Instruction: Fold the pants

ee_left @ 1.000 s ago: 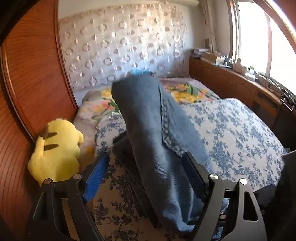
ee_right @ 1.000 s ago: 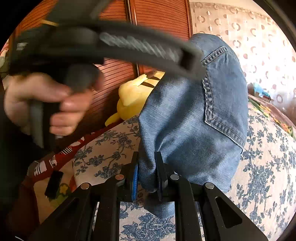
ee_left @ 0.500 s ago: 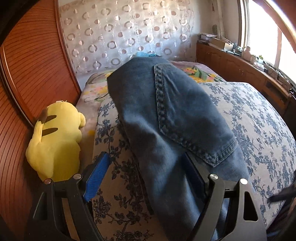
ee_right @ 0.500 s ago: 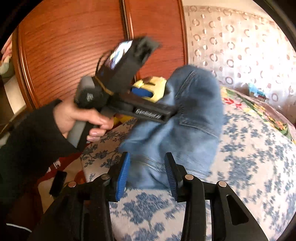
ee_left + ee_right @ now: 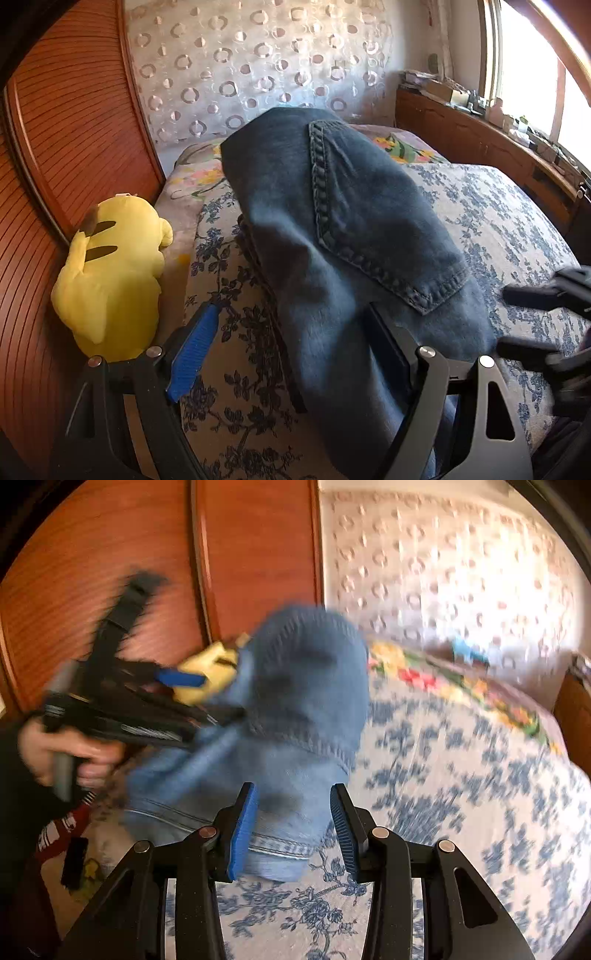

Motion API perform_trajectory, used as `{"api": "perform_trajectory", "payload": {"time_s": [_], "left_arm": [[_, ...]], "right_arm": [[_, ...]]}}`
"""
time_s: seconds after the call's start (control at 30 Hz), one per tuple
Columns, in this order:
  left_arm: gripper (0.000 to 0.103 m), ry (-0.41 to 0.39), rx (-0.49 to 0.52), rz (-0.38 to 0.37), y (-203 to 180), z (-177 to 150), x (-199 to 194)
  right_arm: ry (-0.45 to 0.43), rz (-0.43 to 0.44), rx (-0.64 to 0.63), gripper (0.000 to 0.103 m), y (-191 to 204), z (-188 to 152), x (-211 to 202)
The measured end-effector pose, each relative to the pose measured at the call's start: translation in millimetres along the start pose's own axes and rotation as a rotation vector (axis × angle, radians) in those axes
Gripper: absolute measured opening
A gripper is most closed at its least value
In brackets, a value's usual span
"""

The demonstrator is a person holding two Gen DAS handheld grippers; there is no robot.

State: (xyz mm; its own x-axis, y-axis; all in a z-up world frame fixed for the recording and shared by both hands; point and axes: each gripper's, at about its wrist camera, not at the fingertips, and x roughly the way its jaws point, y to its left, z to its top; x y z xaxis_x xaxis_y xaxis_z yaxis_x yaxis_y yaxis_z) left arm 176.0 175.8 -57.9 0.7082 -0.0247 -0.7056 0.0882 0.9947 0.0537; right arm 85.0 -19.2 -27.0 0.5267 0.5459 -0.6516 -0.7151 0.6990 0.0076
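Blue jeans (image 5: 351, 229) lie folded on the flowered bed cover (image 5: 498, 229), a back pocket facing up. My left gripper (image 5: 291, 339) stands wide open at their near end. Denim lies between its fingers and drapes past the right one, with no pad pressing on it. The right wrist view is blurred. It shows the jeans (image 5: 303, 701) bunched, with their waistband corner between the parted pads of my right gripper (image 5: 293, 812), which is open. A hand (image 5: 55, 753) holds the left gripper (image 5: 207, 698) at the pile's left side.
A yellow plush toy (image 5: 110, 280) lies at the bed's left edge against the wooden wardrobe (image 5: 55, 147). A patterned curtain (image 5: 258, 74) hangs behind the bed. A wooden sideboard (image 5: 480, 144) with clutter runs under the window on the right.
The jeans have come down from hanging upright to lying on the bed. My right gripper let go of the denim edge and drew back. The left gripper's jaws stayed wide.
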Motion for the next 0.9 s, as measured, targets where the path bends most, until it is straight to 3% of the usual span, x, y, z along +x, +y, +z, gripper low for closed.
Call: {"api": "perform_trajectory", "payload": {"time_s": [0.17,0.47,0.9], "left_arm": [[0.082,-0.066,-0.004,-0.023,-12,-3,-28],[0.082,-0.162,0.011,-0.094,-48,-6,-66],[0.082,-0.128,0.031,-0.11,-64,-1,-37]], "right_arm": [[0.002,0.022,0.021,0.042,7,1,6],[-0.047,0.015,0.076,0.042,-19,-7,-34],[-0.052,-0.023,0.069,0.043,-51,-4,-46]]}}
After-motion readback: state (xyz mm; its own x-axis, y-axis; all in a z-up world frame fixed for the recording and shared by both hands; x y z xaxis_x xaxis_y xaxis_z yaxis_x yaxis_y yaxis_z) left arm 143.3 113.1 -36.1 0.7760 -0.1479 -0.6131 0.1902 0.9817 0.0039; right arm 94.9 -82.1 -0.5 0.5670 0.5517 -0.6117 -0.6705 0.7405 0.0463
